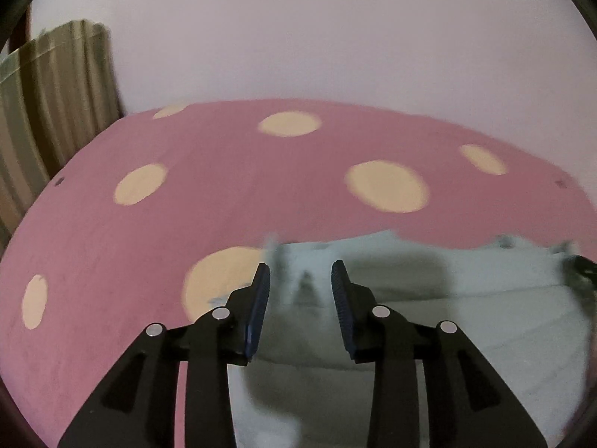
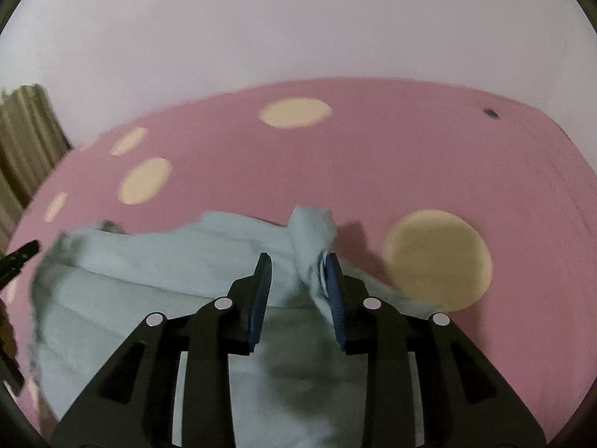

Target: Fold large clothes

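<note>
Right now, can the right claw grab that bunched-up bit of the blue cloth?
Probably yes. The right claw is open, and the raised fold of the light blue garment stands between its fingers, against the right-hand one, with nothing in the way.

Dim, soft indoor light; motion blur smears the pale cloth (image 2: pixel 156 261) and spotted pink cover (image 1: pixel 112 246). Fisheye distortion bows the edges, dark corners vignette, and grey shadows fall on the cloth.
</note>
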The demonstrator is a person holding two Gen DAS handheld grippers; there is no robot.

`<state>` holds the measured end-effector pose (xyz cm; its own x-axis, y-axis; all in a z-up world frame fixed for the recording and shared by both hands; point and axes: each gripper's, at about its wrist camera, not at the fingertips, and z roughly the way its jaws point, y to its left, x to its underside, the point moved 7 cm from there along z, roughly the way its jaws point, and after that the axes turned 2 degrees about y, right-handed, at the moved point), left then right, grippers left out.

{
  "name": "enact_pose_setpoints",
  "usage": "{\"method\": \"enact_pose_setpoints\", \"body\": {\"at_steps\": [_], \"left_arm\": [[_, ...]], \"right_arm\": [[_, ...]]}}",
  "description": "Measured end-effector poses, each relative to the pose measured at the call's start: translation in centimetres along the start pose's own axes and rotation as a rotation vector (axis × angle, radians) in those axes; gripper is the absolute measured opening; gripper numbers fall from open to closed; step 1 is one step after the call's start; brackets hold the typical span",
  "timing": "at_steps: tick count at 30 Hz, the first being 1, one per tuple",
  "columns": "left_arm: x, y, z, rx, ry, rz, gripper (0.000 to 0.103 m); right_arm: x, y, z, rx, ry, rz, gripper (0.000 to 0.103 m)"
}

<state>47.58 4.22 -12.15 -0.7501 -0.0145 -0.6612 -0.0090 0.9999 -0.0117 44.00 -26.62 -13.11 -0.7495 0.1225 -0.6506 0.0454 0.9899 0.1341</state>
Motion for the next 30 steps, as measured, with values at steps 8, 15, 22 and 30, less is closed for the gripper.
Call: {"method": "enact_pose_setpoints", "body": {"at_steps": [8, 15, 22, 30], "left_arm": [[1.7, -8.8, 2.4, 0.088, 0.036, 0.099, 0.042], [4.0, -9.3, 6.8, 0.039, 0.105, 0.123, 0.043], [4.0, -9.2, 5.8, 0.025, 0.09, 0.15, 0.043], [5.0, -4.6, 3.2, -0.021, 0.045, 0.079, 0.043]], "right_arm": [[0.8, 8.7, 1.9, -0.079, 0.028, -0.116, 0.03], [3.5, 9.3, 7.7, -0.053, 0.174, -0.125, 0.032], [3.4, 9.2, 6.5, -0.043, 0.115, -0.116, 0.033], [4.3, 1.7, 1.5, 0.109, 0.021, -0.039, 0.04]]}}
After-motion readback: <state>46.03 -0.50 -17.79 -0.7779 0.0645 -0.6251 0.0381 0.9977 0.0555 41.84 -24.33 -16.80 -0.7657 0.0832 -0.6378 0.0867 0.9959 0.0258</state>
